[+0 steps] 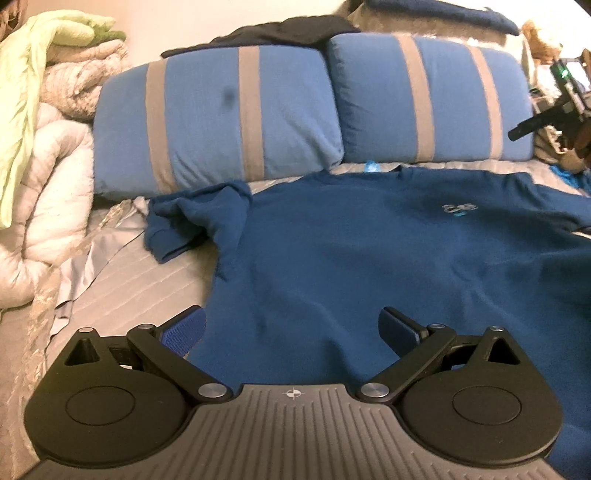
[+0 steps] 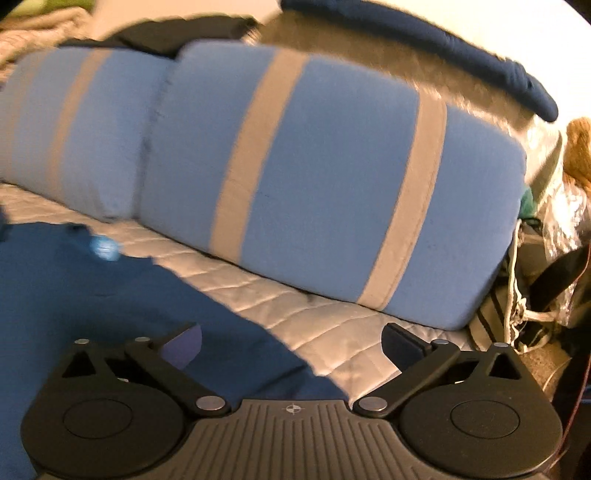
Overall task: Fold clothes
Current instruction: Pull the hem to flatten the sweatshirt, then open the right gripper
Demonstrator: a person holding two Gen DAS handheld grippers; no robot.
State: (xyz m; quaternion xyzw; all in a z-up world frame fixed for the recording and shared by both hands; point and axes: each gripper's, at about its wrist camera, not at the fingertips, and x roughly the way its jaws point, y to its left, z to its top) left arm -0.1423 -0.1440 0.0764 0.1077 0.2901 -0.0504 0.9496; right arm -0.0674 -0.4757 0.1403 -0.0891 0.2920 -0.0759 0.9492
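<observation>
Left wrist view: the dark blue cotton T-shirt (image 1: 369, 258) lies flat on the grey quilted bed cover (image 1: 122, 306), collar toward the pillows, hem beneath the spread, empty left gripper (image 1: 291, 332). The right gripper (image 2: 291, 347), also spread and empty, hovers over a shoulder edge.

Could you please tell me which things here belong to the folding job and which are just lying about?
For the job: blue T-shirt, left gripper, right gripper, both open and empty.

Lying about: two striped pillows, bundled quilts, dark garment behind the pillows.
</observation>
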